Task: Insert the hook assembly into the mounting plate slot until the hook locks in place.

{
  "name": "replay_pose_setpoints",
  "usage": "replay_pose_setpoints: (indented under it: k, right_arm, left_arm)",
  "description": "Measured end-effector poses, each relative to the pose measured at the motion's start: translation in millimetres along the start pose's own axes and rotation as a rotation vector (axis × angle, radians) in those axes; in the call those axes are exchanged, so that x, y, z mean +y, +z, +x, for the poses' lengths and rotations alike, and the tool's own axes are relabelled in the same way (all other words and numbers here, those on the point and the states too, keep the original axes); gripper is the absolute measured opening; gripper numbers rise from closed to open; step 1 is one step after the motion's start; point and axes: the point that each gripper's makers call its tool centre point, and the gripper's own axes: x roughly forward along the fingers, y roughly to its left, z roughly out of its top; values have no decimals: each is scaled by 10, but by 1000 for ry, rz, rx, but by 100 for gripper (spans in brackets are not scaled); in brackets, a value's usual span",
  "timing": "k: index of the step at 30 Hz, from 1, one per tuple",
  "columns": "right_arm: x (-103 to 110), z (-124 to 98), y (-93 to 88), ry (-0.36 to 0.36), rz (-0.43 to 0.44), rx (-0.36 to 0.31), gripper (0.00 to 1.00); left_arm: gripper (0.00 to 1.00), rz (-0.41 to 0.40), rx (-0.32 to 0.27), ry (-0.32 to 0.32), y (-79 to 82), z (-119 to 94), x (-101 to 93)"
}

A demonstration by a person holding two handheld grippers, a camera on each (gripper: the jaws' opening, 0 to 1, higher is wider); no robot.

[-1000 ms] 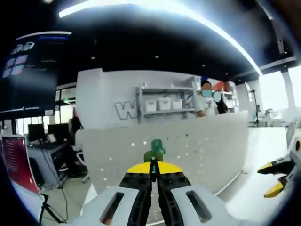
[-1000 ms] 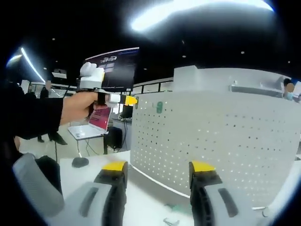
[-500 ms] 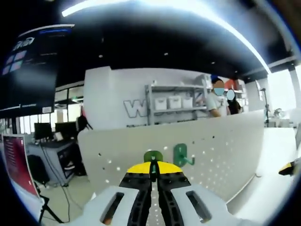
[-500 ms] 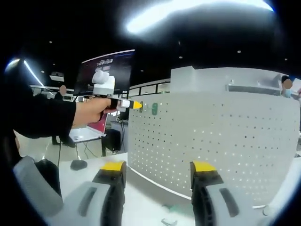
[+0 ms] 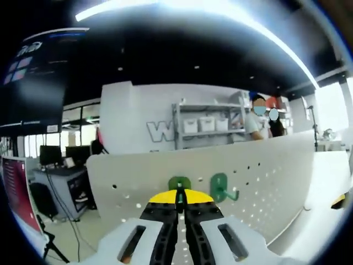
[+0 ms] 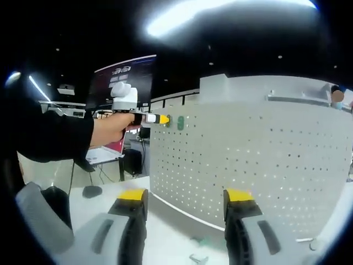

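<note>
Just left tongs (image 5: pixel 177 197), hook (image 5: pixel 178 184), pegboard edge (image 5: pixel 110 165)

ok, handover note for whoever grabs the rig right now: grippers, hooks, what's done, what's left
Left gripper: fingers shut on a green hook, held at the top edge of the pegboard; in the right gripper view it sits at the board's upper left corner.
Right gripper: open, holding nothing, low in front of the board.
Done: a second green hook is already mounted on the board, just right of the held one.
Left: seat the held hook in a slot until it locks, then release. Can't tell whether it has entered a hole yet.
</note>
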Motion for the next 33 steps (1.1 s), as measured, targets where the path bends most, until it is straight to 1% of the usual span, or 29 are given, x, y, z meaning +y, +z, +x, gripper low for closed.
replay_pose_setpoints:
  k: [5,7,8,9,11,13,17,18,19,20,21,22,26,27,29,30,31,32,33]
  right_arm:
    - [0,8,-38,0,0,12,53]
    - [2,8,-44,1,2,14,53]
    - [0,9,-47,1,2,14,53]
    - [-2,9,-50,0,2,16,53]
    - [-5,9,-53,0,4,16,53]
    - [-8,9,-57,-1,3,17,53]
    - [-10,12,-81,1,8,24,52]
    - [-9,13,-83,1,9,25,52]
    - [-7,13,-86,2,11,26,52]
    - [-7,13,-85,3,12,25,52]
    - [-8,13,-84,2,13,25,52]
    - [-10,14,-87,3,14,25,52]
    - [-12,17,-97,4,17,30,52]
    - [-11,17,-98,4,17,30,52]
    - [-15,18,-104,4,19,32,52]
    - [-19,17,-106,3,19,33,52]
    - [-22,16,-111,2,20,34,52]
    - [-26,16,-115,2,21,35,51]
    - [-27,17,-117,2,21,36,51]
  left_arm:
    - [2,16,-13,11,14,4,16]
    - [2,15,-16,7,12,13,9]
    - [2,26,-14,8,4,19,6]
    - [2,59,-10,14,-6,25,13]
    - [2,72,-16,15,-11,31,4]
    - [2,117,-18,25,-6,39,1]
    - [2,108,-28,31,-5,40,16]
    - [2,157,-30,41,0,40,15]
    - [2,175,-29,44,2,38,15]
    - [2,216,-25,50,0,39,5]
    - [2,221,-25,49,-5,41,-9]
    - [2,276,-23,52,3,42,-13]
    - [2,281,-25,48,11,17,-44]
    - [3,354,-16,51,20,20,-43]
    - [3,416,-16,49,17,33,-65]
    - [3,393,-3,47,-22,16,-69]
    - [3,366,-16,36,2,29,-53]
    - [3,321,-24,27,4,33,-60]
    - [3,315,-29,22,10,37,-41]
